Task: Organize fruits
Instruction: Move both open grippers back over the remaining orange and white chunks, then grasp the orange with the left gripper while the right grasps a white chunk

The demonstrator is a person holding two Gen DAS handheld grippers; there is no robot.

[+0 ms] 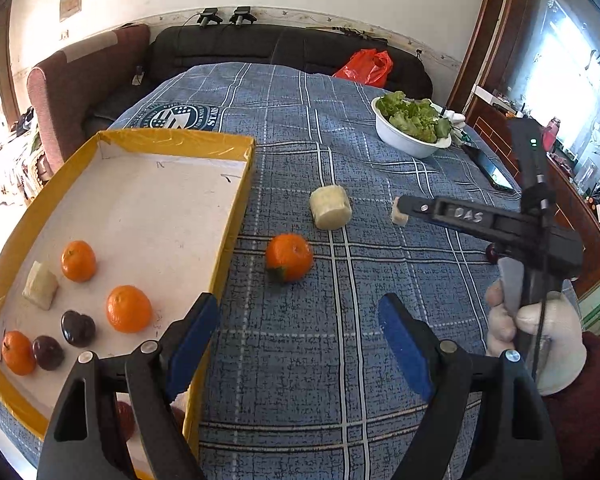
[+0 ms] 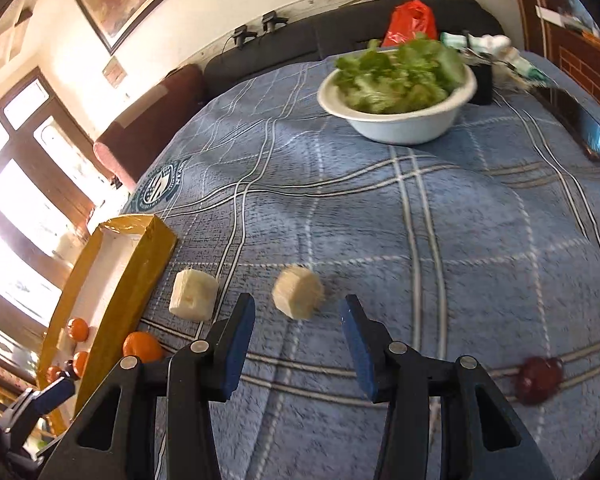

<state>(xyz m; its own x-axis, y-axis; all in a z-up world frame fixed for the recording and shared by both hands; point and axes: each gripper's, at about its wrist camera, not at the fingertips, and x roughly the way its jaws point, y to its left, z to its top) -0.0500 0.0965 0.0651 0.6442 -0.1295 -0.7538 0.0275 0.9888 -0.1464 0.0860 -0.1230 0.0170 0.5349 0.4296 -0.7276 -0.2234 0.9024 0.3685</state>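
Centring the gaping right tool (image 2: 296,340) squarely over the pale chunk (image 2: 298,297) right of the tray (image 2: 140,268) (left tool (image 1: 300,344) also gapes) should prevent slipping.

Raised letters "DAS" on the right hand-held gripper (image 1: 400,210) (a leading letter unclear), round emblem on blue cloth (image 1: 179,116) illegible

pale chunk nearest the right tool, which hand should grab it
Right. The right tool is open and points at the pale chunk just ahead of its tips. The left tool faces the loose orange beside the yellow tray.
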